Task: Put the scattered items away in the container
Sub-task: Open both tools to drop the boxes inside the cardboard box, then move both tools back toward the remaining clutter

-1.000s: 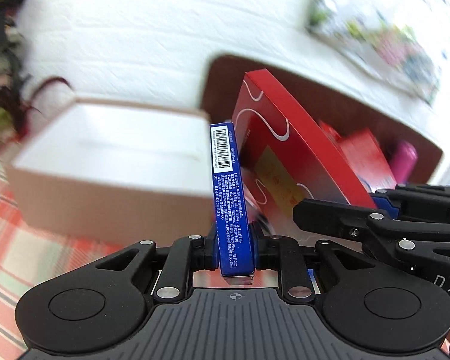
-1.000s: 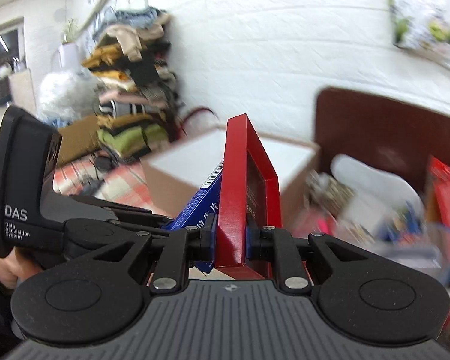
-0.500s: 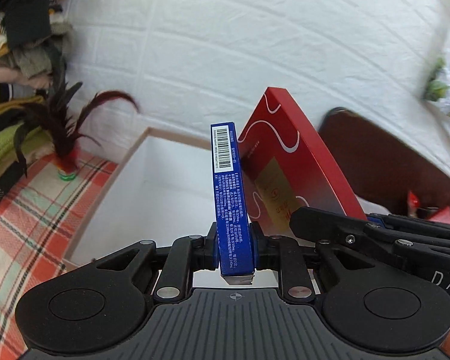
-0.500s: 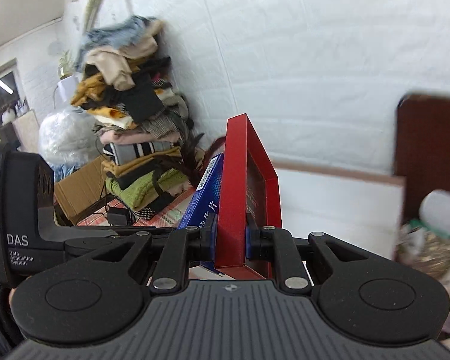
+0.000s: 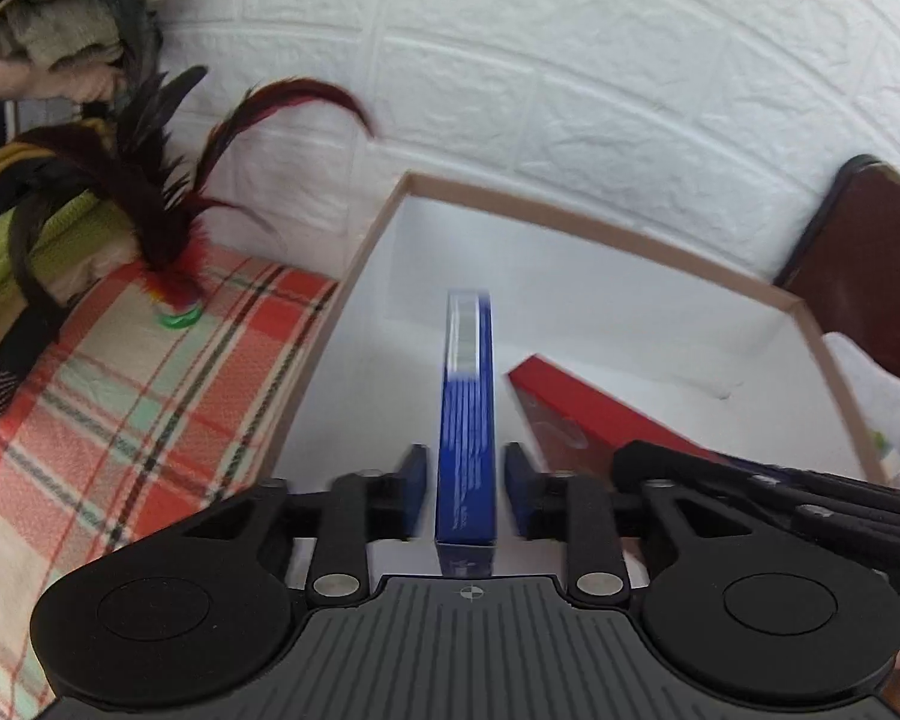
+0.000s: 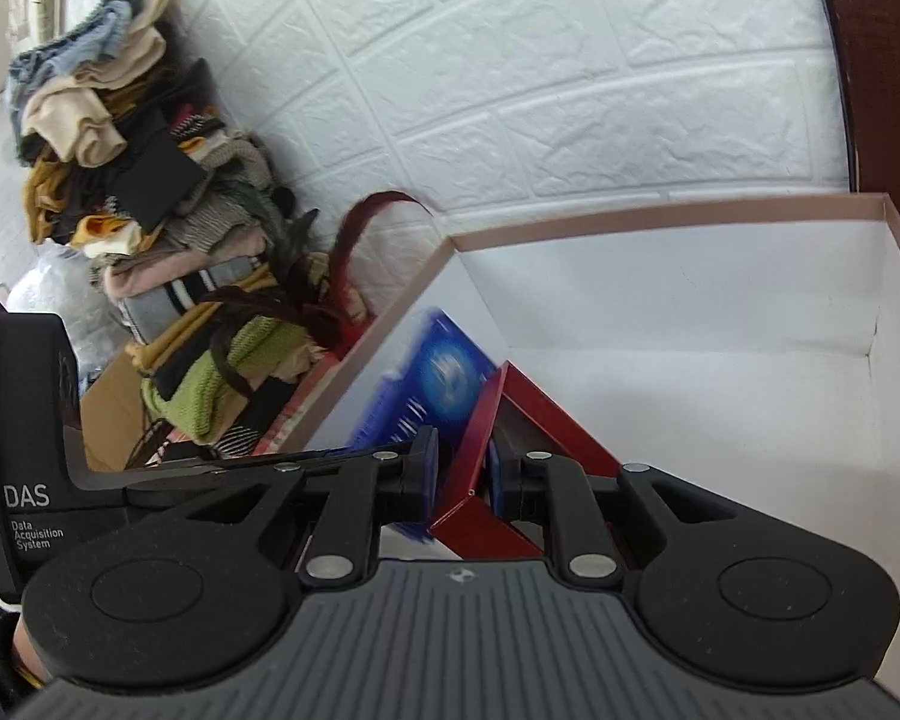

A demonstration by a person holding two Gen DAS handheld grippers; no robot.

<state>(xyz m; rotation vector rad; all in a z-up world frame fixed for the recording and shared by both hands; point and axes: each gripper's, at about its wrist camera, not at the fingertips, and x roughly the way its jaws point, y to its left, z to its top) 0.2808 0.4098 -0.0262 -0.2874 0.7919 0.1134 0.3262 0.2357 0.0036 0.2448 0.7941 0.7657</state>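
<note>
Left tongs stand parted, a gap on either side of the slim blue cardboard carton, which sits edge-up at the centre of the frame over the white-lined, brown-rimmed cardboard box; it looks freed, though whether it has landed I cannot tell. To its right, the right tongs are also spread, and the flat red cardboard box leans slack between them, inside the same container. To do this well, I judge both tools should back straight out along their fingers without brushing either carton. Outside, at the frame's left, a red feather shuttlecock rests on the plaid cloth.
</note>
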